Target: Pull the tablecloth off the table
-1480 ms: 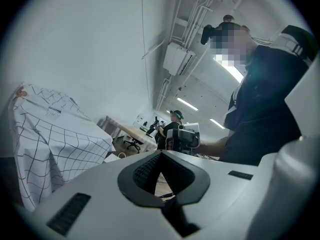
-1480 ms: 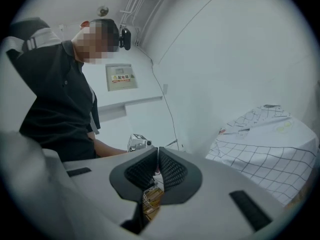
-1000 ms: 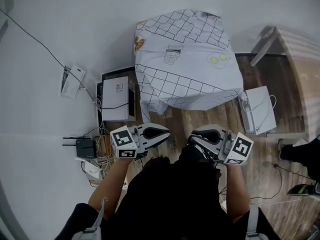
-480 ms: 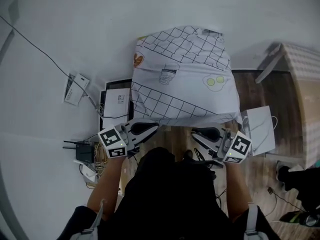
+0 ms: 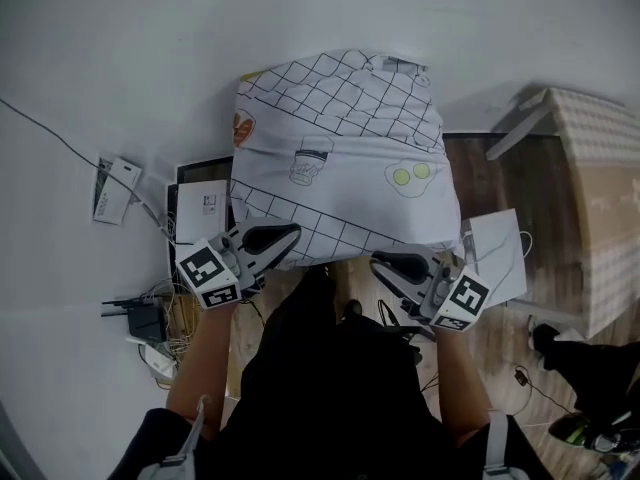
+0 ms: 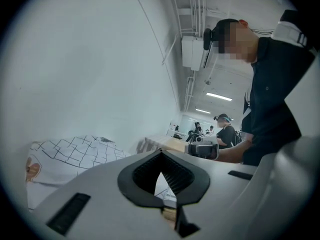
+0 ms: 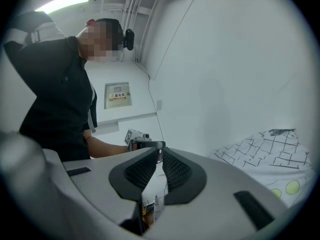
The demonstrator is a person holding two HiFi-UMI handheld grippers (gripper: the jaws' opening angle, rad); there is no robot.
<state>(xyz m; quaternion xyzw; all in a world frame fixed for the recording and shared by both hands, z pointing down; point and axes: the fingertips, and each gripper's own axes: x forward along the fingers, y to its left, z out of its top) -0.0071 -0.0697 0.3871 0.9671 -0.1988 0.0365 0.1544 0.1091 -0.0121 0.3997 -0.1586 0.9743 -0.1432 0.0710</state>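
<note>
Both closed and empty, left gripper (image 5: pixel 292 233) and right gripper (image 5: pixel 380 261) are hovering by the cloth (image 5: pixel 340 148). It is hiding the table.

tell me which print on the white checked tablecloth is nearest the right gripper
The pair of yellow-green circles, on the white checked tablecloth's right side; the outlined cup is mid-cloth, the orange print at the left edge.

Surface: wholly hidden under the white grid-printed tablecloth (image 5: pixel 340 158).
Light wooden table (image 5: pixel 600 208): cut off by the head view's right edge.
</note>
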